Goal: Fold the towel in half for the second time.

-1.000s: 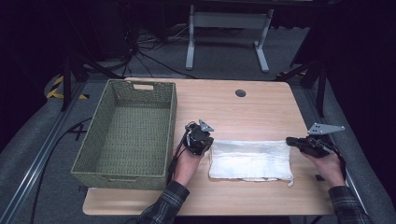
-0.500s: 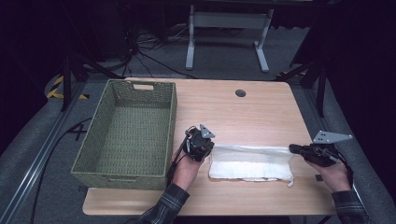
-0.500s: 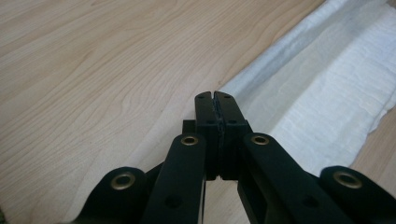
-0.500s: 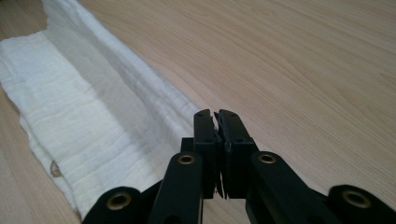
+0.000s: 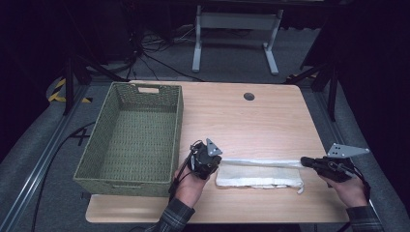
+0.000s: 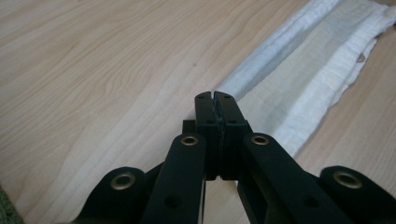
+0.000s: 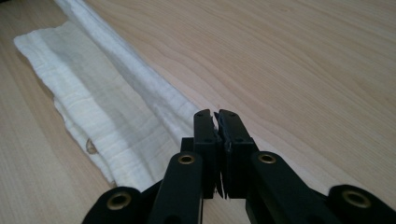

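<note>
Both hands have drawn back toward the near edge of the table since a second ago, taking the far long edge of the white cloth [image 5: 258, 174] with them, so the cloth now lies narrower and more folded over than before; it sits on the near right part of the wooden table [image 5: 241, 121], stretched as a long band between the two grippers and well to the right of the green woven basket [image 5: 133, 135]

From the high view the cloth is a pale, slightly crumpled rectangle; its far edge is pulled into a thin taut strip running from one gripper to the other, while the bulk lies flat beneath in soft layers, with a small loose corner at its near right end. Seen closer in the gripper views, the cloth [image 6: 299, 88] has a fine ribbed, gauzy weave, a thicker rolled ridge along one long side and a smoother flat panel beside it — a small brownish mark shows near the edge [image 7: 107, 116]

The left gripper [image 5: 209, 162] is at the cloth's left end, its jaws pressed together on the edge of the fabric; the right gripper [image 5: 309, 163] is at the right end, its jaws likewise pinched tight on a thin fold of the cloth; a grey three-cornered plate tops each gripper
</note>
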{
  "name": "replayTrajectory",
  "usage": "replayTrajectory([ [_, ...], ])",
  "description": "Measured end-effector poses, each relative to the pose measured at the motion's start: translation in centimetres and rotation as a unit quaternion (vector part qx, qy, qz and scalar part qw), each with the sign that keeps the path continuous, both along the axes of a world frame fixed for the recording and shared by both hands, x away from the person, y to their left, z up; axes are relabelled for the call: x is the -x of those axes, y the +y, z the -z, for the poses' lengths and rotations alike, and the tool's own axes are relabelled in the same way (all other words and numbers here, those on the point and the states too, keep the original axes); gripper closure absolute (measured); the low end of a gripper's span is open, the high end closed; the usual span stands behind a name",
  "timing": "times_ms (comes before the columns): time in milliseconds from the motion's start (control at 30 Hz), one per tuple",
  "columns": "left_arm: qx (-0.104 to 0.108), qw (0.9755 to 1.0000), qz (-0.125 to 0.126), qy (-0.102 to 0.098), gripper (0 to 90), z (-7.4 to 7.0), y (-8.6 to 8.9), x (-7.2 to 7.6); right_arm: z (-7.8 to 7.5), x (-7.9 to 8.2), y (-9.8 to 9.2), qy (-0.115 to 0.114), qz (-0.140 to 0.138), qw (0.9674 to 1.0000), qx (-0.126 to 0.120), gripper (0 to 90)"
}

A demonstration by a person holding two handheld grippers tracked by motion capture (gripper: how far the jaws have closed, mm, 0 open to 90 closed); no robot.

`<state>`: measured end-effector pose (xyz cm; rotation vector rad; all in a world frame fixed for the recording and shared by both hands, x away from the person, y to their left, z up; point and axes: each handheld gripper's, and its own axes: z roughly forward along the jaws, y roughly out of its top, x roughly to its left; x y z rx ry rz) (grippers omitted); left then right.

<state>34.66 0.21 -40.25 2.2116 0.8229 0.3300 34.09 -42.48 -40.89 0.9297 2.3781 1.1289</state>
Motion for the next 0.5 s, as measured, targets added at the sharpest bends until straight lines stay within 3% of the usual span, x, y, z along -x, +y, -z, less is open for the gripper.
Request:
replayTrajectory([
  [500,-0.008,0.9996,0.010,0.025,89.7,1.7,0.1,1.7,0.9,2.3,0.1,0.019,-0.011,0.9998,0.002,86.9],
])
